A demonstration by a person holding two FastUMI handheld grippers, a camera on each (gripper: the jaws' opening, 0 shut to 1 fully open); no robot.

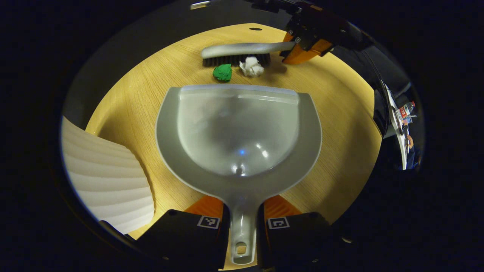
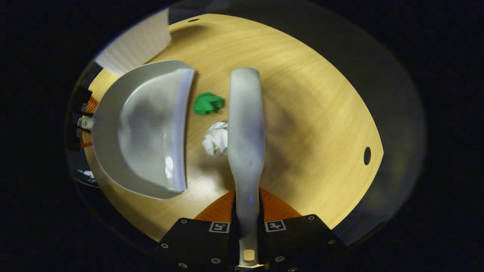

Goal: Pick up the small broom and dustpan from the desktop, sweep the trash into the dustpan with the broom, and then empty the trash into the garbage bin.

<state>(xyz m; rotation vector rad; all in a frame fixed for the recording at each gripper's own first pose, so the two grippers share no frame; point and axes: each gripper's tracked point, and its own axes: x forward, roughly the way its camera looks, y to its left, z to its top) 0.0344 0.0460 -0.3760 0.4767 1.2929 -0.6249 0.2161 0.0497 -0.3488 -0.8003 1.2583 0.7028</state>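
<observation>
Your left gripper (image 1: 242,211) has its fingers closed tight on the handle of the dustpan (image 1: 238,132), which stretches straight ahead of it and sits low on the wooden desktop (image 1: 340,124) with its open lip facing away from you. Your right gripper (image 2: 247,206) is clamped on the handle of the broom (image 2: 245,124), which runs forward along its fingers; in the left gripper view the same broom (image 1: 242,53) lies crosswise beyond the pan's lip, bristles down on the wood.

Between the two tools sit two scraps: a green paper ball (image 1: 222,72) and a white paper ball (image 1: 251,67). Both rest just in front of the bristles, the white one touching them, with a strip of bare wood between them and the pan's lip. In the right gripper view the green scrap (image 2: 208,103) lies near the pan's edge and the white one (image 2: 216,140) is tucked against the broom's side.

A white ribbed garbage bin (image 1: 106,177) stands at the desk's near left corner, beside the pan's left flank. To the right of the pan there is open wood as far as the curved desk edge, and beyond the broom the desktop runs out to a rounded rim with a small dark hole (image 2: 367,155).
</observation>
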